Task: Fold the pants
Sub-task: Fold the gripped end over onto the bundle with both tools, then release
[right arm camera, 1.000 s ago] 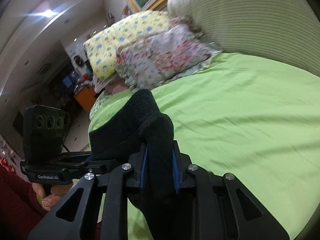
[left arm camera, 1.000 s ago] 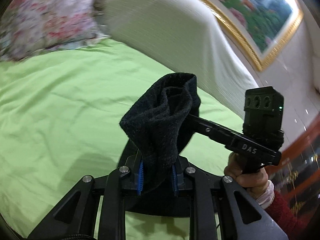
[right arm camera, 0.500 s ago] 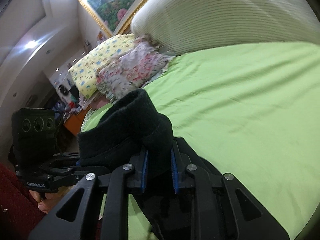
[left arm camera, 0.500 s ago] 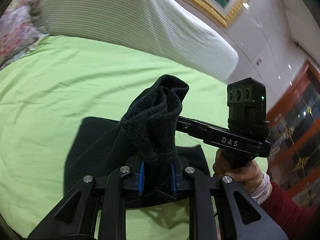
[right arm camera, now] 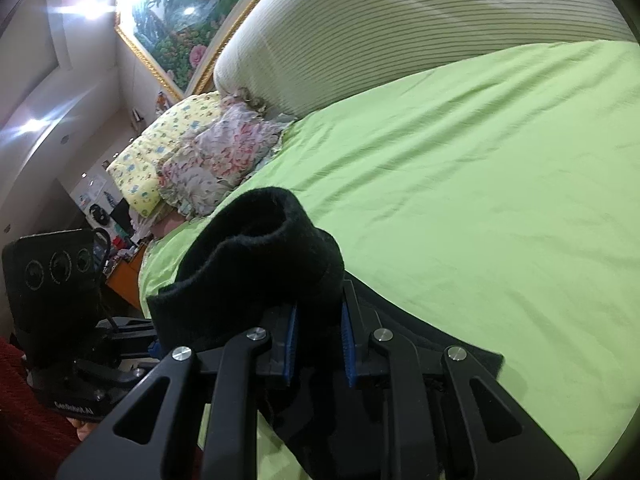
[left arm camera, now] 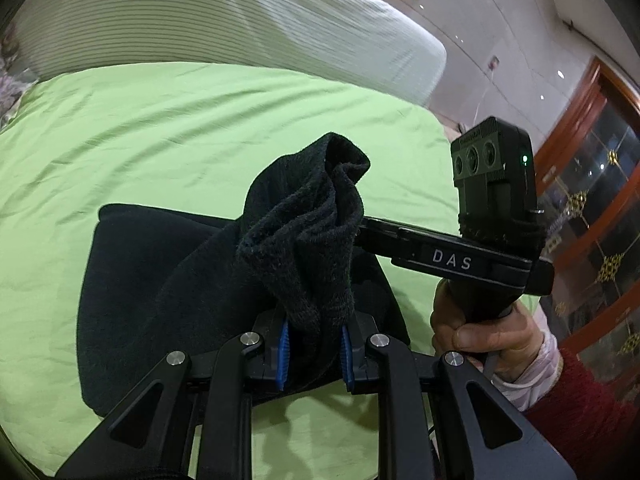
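- Clamping a bunched edge of the black pants (left arm camera: 168, 280), the left gripper (left arm camera: 314, 354) has its blue pads (left arm camera: 283, 354) pressed in on thick knit fabric that stands up in a rumpled peak above the jaws.
- Seen in its own view, the right gripper (right arm camera: 318, 352) is likewise clenched on a rolled, cuff-like edge of the same pants, the dark cloth curling over the fingers and trailing down below them.
- Both tools sit close together; the right one's handle, marked DAS, shows in the left view with the person's right hand (left arm camera: 476, 330) wrapped round the grip.
- Beyond the grippers, the rest of the garment lies spread on the green bedsheet (left arm camera: 168, 136), with one dark corner visible past the right gripper.
- Farther out are a ribbed white headboard (left arm camera: 224, 20), floral pillows (right arm camera: 216, 160) and a framed painting (right arm camera: 176, 8).
- Judging by the raised edges, a fold is being carried over the lying part.
- Risks: the thick bunch could slip from one pair of pads if the pull is uneven, leaving a skewed fold; lowering with the fabric this crumpled could trap wrinkles; dragging could also shift the lower layer on the smooth sheet.
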